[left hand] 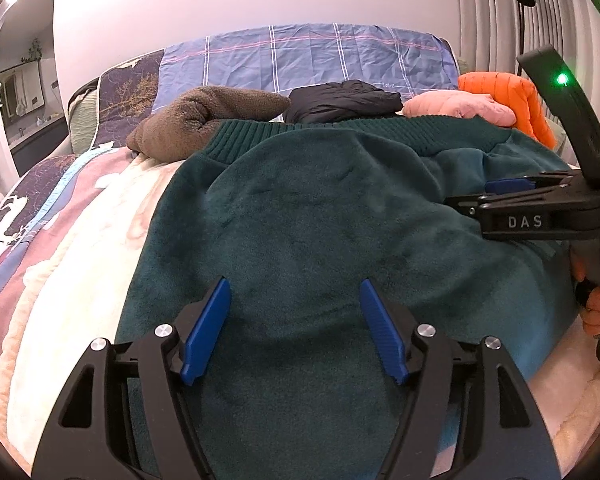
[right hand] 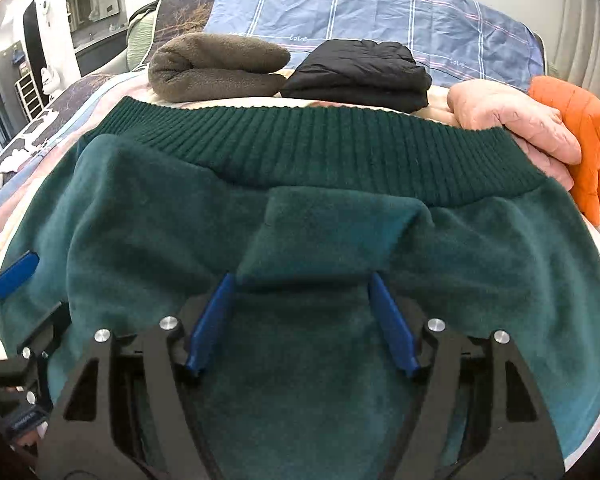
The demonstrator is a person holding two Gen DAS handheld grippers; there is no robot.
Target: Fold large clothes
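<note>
A dark green fleece sweater [left hand: 320, 208] [right hand: 140, 220] lies spread on the bed, its ribbed hem [right hand: 320, 148] along the far edge. My left gripper [left hand: 294, 286] hovers open over the near part of the sweater, with only flat fleece between its blue fingers [left hand: 208, 328]. In the right wrist view the left gripper's blue fingertip [right hand: 14, 274] shows at the left edge. My right gripper [right hand: 300, 276] stands open, its tips either side of a raised fold of green fleece [right hand: 332, 236]. It also appears from the side in the left wrist view as the right gripper [left hand: 484, 196].
Behind the sweater sit folded garments: brown fleece [right hand: 216, 66], black [right hand: 360, 72], pink [right hand: 512, 120] and orange [right hand: 584, 136]. A blue plaid pillow [right hand: 360, 12] lies at the head of the bed. A pastel blanket [left hand: 80, 260] covers the bed. A hand [left hand: 596, 308] holds the right gripper.
</note>
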